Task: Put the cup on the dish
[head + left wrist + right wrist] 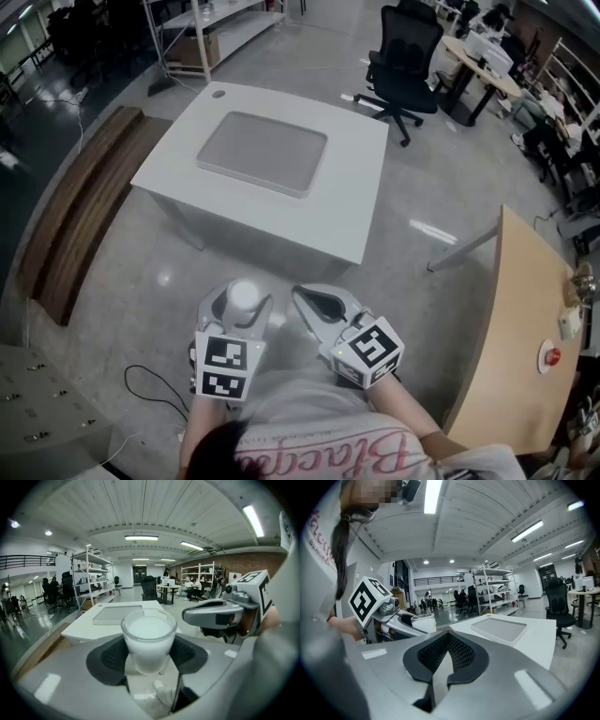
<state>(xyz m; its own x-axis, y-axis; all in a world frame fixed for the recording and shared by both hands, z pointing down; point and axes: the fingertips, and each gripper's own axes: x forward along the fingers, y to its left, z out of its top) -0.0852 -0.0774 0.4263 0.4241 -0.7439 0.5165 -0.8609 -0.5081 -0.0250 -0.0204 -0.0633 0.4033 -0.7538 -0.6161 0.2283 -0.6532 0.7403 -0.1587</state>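
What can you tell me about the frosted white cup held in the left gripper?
The frosted white cup is a small, handleless tumbler, seemingly translucent plastic or glass, with a clearer rim. It stands upright, clamped at its lower half between the left gripper's dark textured pads. It is held in the air, short of the white table; nothing else touches it.

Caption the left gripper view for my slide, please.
Left gripper holds a frosted white cup, facing the flat grey rectangular dish on the white table.

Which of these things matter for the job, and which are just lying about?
Job: cup, gripped in left tool; dish on white table.
Lying about: office chair, wooden desk, bench; right tool shut, empty.
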